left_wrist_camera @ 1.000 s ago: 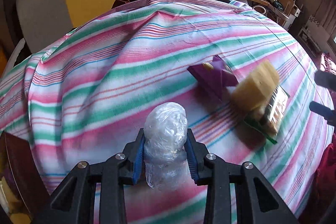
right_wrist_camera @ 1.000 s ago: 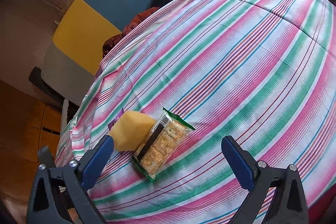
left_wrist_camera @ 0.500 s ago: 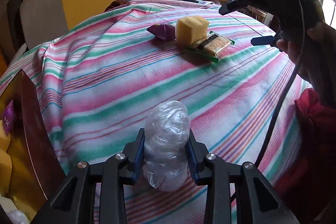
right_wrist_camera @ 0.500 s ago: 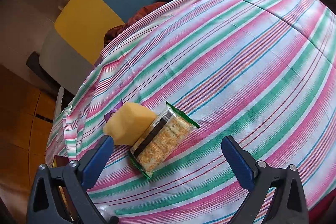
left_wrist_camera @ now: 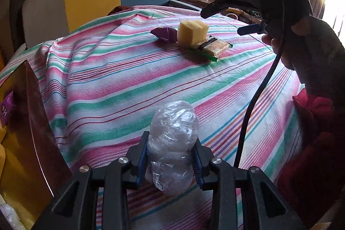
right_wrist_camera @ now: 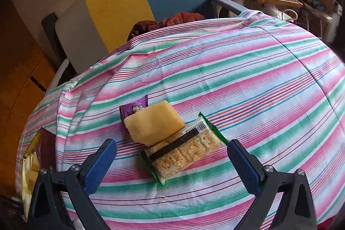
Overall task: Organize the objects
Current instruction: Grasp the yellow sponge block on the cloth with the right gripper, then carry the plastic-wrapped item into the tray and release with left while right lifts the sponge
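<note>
Gripping the crumpled ball of clear plastic wrap [left_wrist_camera: 172, 143] between its blue pads, the left gripper [left_wrist_camera: 171, 156] shows narrow jaws pressed into both flanks of the wad at the bottom centre of the left wrist view. The wad looks very light, soft and springy; its film dents under the pads and is probably slick, so a hold across its thick middle, as now, seems safest. In the lower left of that view a brown and gold open box [left_wrist_camera: 25, 122] already has a purple packet inside, and I judge it the likely drop place.

The right gripper [right_wrist_camera: 172, 160] has its jaws wide with nothing between them. Above it, in the lower centre of the right wrist view, a pale yellow sponge block [right_wrist_camera: 154, 124] leans on a green-edged clear packet of crackers [right_wrist_camera: 189, 150], with a purple snack wrapper [right_wrist_camera: 134, 108] just behind. The sponge should be light and squashy, best taken across its flat faces; the crackers are brittle, so only a gentle pinch across the short sides.

Compared with a second ago, the left wrist view has swung so the pile sits far off at upper centre rather than close at right, the box has come into sight, and the plastic wad is held the same. In the right wrist view the pile has grown larger and shifted toward the middle between the fingers.
</note>
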`<state>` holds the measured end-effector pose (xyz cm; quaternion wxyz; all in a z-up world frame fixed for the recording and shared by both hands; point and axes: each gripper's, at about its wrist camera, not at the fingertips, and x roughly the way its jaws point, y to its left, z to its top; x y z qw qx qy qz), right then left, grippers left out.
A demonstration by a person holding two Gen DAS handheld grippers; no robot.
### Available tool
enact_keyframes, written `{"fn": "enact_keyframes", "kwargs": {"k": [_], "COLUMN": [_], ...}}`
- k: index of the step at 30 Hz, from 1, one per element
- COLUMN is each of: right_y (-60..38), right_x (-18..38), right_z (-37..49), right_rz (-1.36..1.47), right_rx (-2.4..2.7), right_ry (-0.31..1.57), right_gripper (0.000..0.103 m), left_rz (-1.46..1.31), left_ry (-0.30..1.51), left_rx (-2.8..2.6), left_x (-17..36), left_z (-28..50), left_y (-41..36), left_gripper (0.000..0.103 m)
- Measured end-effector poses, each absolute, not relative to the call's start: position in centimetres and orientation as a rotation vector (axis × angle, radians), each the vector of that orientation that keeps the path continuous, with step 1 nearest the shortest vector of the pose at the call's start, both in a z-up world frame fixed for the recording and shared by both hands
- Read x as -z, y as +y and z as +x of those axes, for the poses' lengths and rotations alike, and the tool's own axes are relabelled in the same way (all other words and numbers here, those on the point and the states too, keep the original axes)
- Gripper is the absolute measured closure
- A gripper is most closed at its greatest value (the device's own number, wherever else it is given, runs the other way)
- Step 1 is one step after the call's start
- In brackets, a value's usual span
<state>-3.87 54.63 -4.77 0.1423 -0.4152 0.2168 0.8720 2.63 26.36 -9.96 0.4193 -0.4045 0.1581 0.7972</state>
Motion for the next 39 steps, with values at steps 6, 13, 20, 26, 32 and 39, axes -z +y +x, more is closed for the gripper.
{"fn": "enact_keyframes", "kwargs": {"k": [6,13,20,26,32,39], "right_y": [54.1,53.1,51.8,50.9,49.0,46.7], "right_x": [5.5,7.6,6.4,5.9,5.9,6.3], "right_z": [-6.8,-12.0,-10.2,-7.0,-7.3,-7.5], "right_rz": [-1.306,-1.485,-1.415,-1.37,-1.411,-1.469], "right_rx": [-2.519,-2.467,-2.516,-2.637,-2.716,-2.745], "right_ry": [0.528,0.348,0.318,0.443,0.398,0.254], "right_gripper": [0.0,0.0,0.041,0.037,0.037,0.037], "left_rz": [-1.013,-1.008,-0.999,-1.026,-0.974,-1.077], "left_ry": [0.358,0.345,0.338,0.327,0.231,-0.016], "left_rx": [-1.987,-1.986,-1.992,-1.983,-2.002,-2.121], "left_x": [10.1,10.2,10.2,9.2,4.8,1.3], "left_z": [2.4,2.4,2.4,2.7,3.2,-2.6], "left_y": [26.0,25.9,25.8,25.4,23.1,17.1], "left_gripper": [0.068,0.068,0.068,0.068,0.068,0.068]}}
